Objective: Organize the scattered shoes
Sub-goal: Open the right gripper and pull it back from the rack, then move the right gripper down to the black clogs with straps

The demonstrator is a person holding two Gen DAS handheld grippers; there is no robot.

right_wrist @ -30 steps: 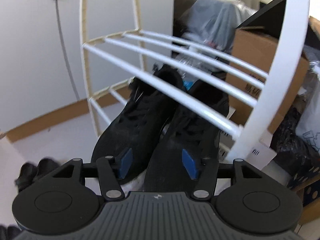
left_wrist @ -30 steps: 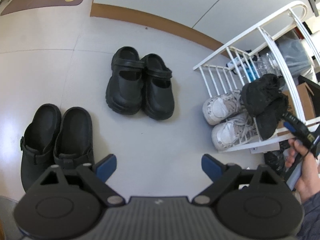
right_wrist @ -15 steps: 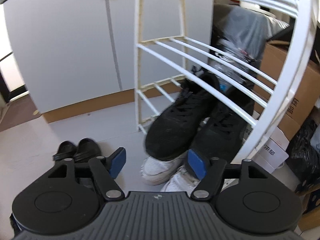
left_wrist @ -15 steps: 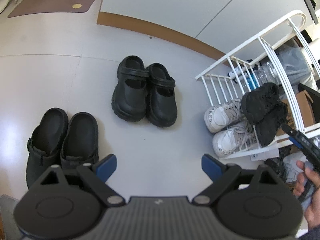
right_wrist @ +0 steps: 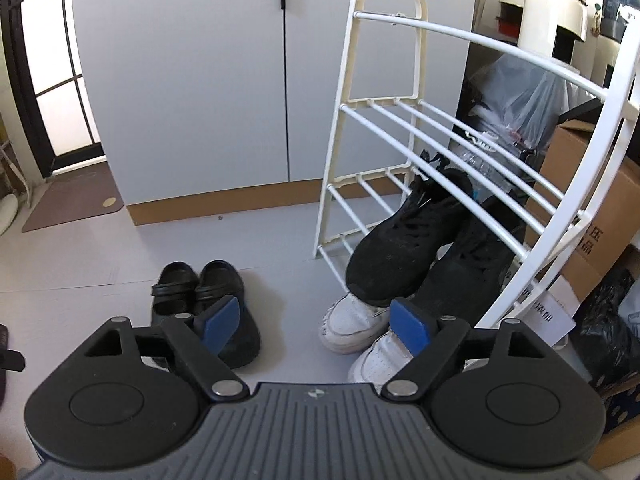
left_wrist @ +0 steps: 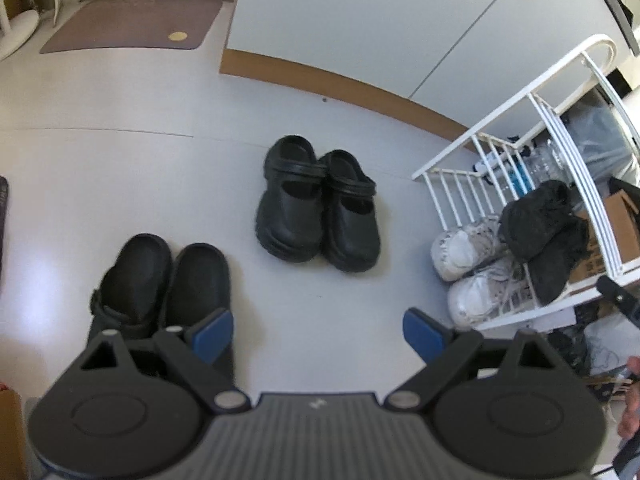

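Two sneaker pairs [right_wrist: 404, 248] on white rack [right_wrist: 384, 104].

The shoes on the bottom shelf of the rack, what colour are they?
White. The bottom-shelf sneakers show best in the left wrist view, under the black sneakers on the rack.

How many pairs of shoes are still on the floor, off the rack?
2: strapped black clogs mid-floor, and plain black clogs nearer the left fingers. More may lie out of view.
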